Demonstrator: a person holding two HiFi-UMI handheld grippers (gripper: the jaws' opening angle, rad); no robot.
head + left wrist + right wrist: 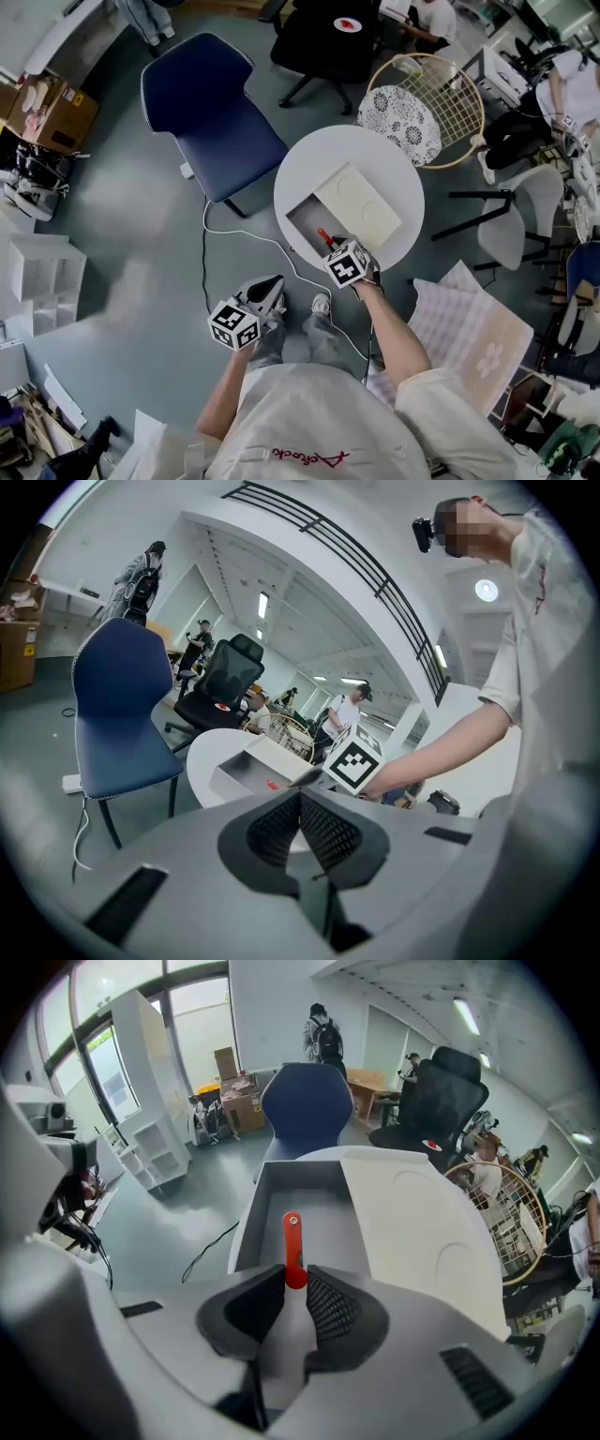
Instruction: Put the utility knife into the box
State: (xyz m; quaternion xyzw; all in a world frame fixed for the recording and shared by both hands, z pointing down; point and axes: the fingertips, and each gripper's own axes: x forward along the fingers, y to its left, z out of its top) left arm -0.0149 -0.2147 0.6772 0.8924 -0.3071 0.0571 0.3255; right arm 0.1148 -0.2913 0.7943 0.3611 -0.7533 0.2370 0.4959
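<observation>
Red-tipped utility knife (290, 1290), body half-hidden

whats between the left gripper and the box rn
In the head view, only grey floor crossed by a white cable, then the round table's edge, separates the left gripper from the box.

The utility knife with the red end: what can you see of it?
The slim utility knife has a pale grey, plastic-looking body and a narrow red end with a small round spot near its tip. The right gripper is shut on the grey body, black ribbed pads pressing both sides. The red end points forward over the inside of the open grey box on the round white table. Whether it touches the box floor cannot be told.
</observation>
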